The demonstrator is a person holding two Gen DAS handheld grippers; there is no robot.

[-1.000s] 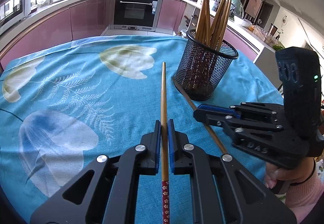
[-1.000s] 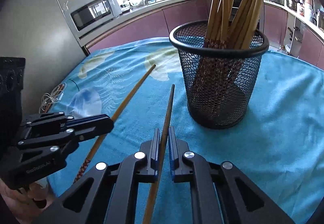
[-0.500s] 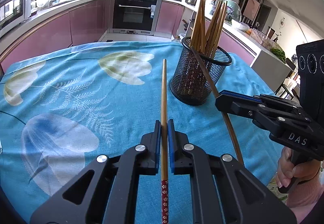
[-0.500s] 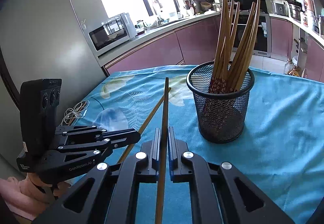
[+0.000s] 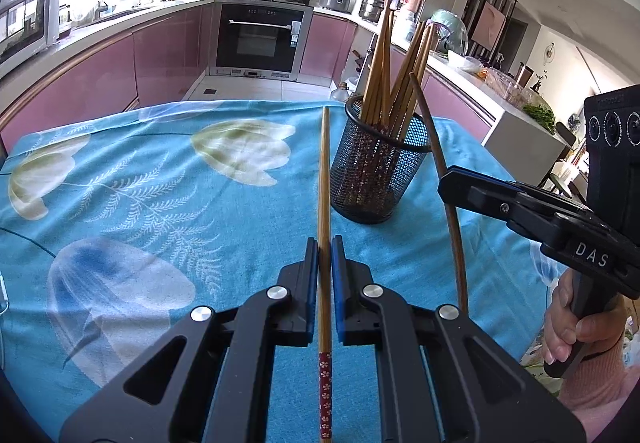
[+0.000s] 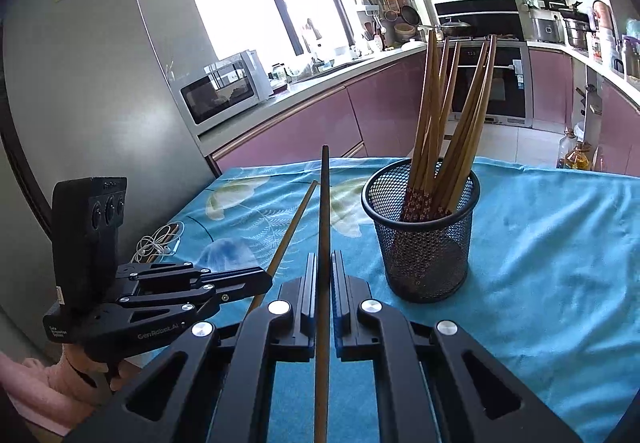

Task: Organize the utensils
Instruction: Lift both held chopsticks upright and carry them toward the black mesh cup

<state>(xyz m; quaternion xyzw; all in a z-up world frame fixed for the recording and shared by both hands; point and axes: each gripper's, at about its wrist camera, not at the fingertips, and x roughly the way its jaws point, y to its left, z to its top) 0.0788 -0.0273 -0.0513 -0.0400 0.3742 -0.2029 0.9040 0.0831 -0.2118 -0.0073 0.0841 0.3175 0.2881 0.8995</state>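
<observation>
A black mesh cup (image 5: 376,171) (image 6: 424,243) stands on the blue flowered tablecloth (image 5: 160,203) and holds several wooden chopsticks (image 6: 440,115) upright. My left gripper (image 5: 325,249) is shut on a light wooden chopstick (image 5: 324,179) that points ahead, just left of the cup. My right gripper (image 6: 325,263) is shut on a darker chopstick (image 6: 325,203), held above the cloth with its tip raised, left of the cup. In the left wrist view, the right gripper (image 5: 444,183) hangs right of the cup with its chopstick (image 5: 440,159) slanting up past the rim.
A coiled white cable (image 6: 156,243) lies near the table's left edge. Beyond the table run pink kitchen cabinets, with a microwave (image 6: 224,91) and an oven (image 5: 260,39). The table's right edge drops off close behind the right gripper.
The right gripper has risen and lifted its dark chopstick off the cloth, tip now up beside the cup. The left gripper keeps its chopstick and has barely moved.
</observation>
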